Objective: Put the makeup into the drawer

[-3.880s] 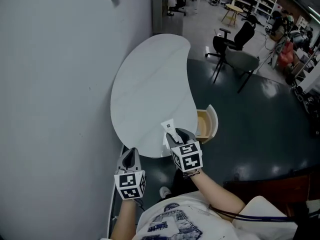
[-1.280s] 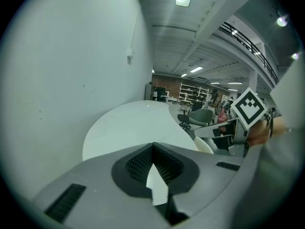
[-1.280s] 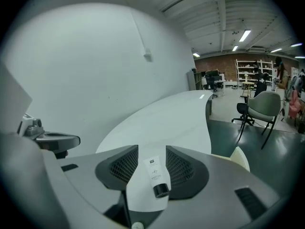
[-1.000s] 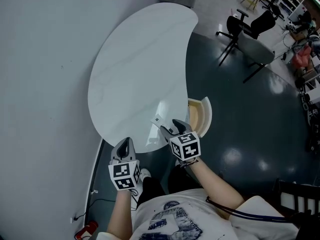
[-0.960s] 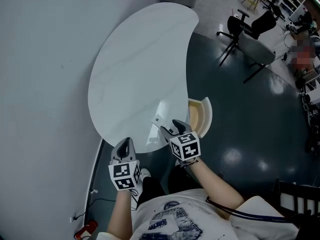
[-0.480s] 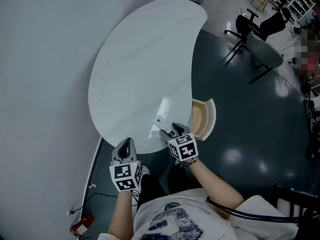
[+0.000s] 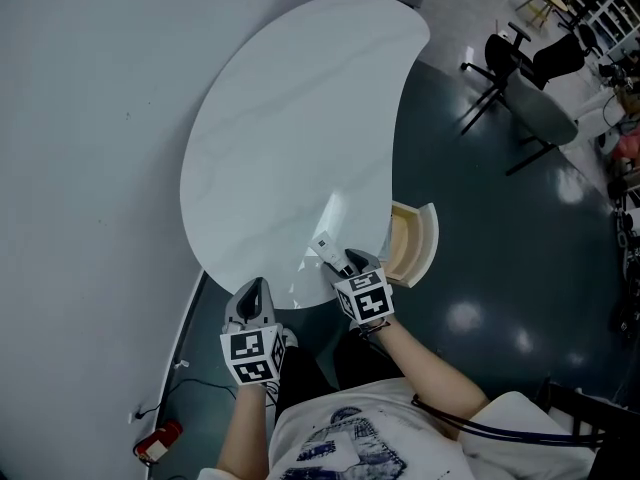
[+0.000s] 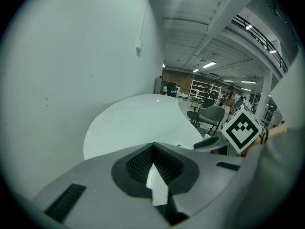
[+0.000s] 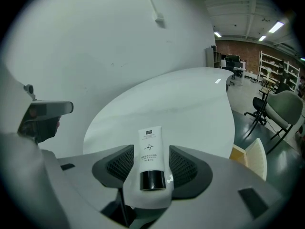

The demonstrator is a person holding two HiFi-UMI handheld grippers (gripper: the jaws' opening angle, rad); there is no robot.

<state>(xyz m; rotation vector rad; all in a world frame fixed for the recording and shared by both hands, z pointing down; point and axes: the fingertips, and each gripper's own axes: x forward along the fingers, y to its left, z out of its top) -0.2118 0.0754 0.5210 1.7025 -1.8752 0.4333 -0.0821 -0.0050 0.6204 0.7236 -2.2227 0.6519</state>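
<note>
Head view: the right claw [image 7: 338, 260] carries the white makeup tube [image 7: 325, 244], whose flat tail pokes out toward 11 o'clock over the near edge of the white counter [image 7: 290, 128]. The open drawer [image 7: 412, 242] sits at 3 o'clock of that claw, under the counter's rim, so the tube looks held ready for a short swing across. The left claw [image 7: 252, 292] hangs at 8 o'clock, off the counter edge, probably to keep clear. The drawer's curved front cuts off most of its inside, and I cannot tell whether the tail touches the counter.

Left gripper view: the left claw [image 8: 153, 149] has its jaws closed together with nothing gripped. Only a pale sliver shows below where the pads meet.

Right gripper view: the right claw [image 9: 151, 163] is clamped on the makeup tube [image 9: 149, 149], with the dark cap [image 9: 152, 180] toward the camera, so the tail leads. The drawer [image 9: 252, 156] shows at 3 o'clock, its inside out of sight.
</note>
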